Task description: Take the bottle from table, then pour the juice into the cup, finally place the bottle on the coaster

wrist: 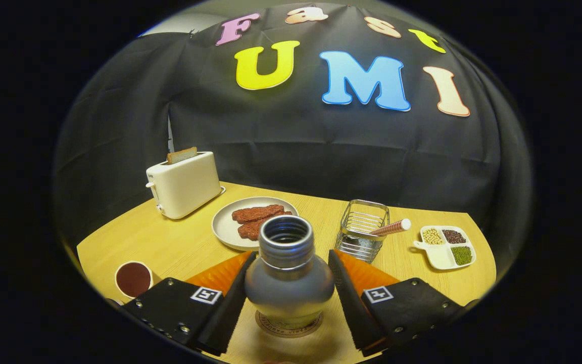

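A grey metal bottle (289,283) with an open threaded neck stands upright on a round brown coaster (289,326) on the wooden table. It sits between the two fingers of my gripper (291,255). The black pads of both fingers (233,303) lie against the bottle's sides, so the gripper is shut on it. A white cup (133,279) holding dark red juice stands on the table to the left of the left finger. The bottle's body hides most of the coaster.
Beyond the fingers lie a plate (225,227) with brown slices, a white toaster (184,184) with bread at the back left, a wire basket (361,230) holding a stick, and a divided dish (445,246) of beans to the right.
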### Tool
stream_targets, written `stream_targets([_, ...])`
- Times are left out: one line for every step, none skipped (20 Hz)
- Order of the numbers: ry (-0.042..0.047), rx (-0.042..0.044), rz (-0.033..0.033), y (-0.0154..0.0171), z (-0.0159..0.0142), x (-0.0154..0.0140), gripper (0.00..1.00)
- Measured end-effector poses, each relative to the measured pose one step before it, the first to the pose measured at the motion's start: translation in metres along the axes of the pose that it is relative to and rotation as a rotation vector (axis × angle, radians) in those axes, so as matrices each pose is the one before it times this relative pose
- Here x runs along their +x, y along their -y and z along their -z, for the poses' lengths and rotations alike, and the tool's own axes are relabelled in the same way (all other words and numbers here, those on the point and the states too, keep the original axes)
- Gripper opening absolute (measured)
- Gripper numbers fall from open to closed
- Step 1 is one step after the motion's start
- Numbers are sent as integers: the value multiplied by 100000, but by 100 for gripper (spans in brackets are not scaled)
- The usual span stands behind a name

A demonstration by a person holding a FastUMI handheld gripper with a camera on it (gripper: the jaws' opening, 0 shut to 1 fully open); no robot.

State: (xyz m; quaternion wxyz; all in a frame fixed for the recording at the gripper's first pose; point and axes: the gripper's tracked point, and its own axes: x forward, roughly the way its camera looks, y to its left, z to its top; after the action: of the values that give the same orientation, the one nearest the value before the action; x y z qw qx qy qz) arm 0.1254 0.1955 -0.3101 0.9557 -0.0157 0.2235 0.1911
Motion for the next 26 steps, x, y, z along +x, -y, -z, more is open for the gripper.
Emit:
stream_targets([2077, -176, 535, -15, -747, -292, 96])
stream_targets([2136, -56, 900, -2, -1003, -424, 98])
stream_targets([2173, -780, 970, 23, -1046, -540, 98])
stream_targets([2744, -698, 1419, 109, -1452, -675, 98])
stream_targets([4060, 47, 2547, 384, -1944, -905, 98])
stream_targets([5896, 1279, 1353, 223, -2677, -1048, 98])
stream_targets([5820, 1548, 1797, 200, -2714, -1118, 98])
stream_targets([4243, 484, 1560, 364, -2678, -1062, 98])
stream_targets([3128, -135, 2080, 559, -2228, -1044, 97])
stream_targets([2374, -107, 2093, 852, -2073, -853, 98])
stream_targets([2429, -547, 1542, 601, -2068, -960, 98])
stream_targets([3016, -1345, 3646, 1305, -2181, -787, 98])
stream_targets([2499, -1516, 2521, 1400, -1933, -697, 97])
stream_targets([1696, -1120, 1504, 1057, -1722, -644, 97])
stream_targets([1167, -459, 1658, 969, -1301, -750, 97])
stream_targets([1118, 96, 905, 750, -1347, -621, 97])
stream_targets([463, 202, 1167, 735, -811, -670, 97])
stream_targets([411, 677, 1411, 823, -690, -682, 97])
stream_targets([890, 1618, 1021, 695, -603, -694, 97])
stream_targets([687, 1129, 933, 553, -454, -683, 97])
stream_targets([243, 36, 927, 606, 28, -477, 97])
stream_targets([116, -680, 326, 460, -45, -501, 97])
stream_targets([561, -1025, -150, 218, -182, -423, 97])
stream_targets([247, -877, -186, 310, -18, -276, 97])
stream_targets([-19, -504, -455, 158, 113, -252, 97])
stream_targets([-489, -66, -613, 171, 302, -149, 97])
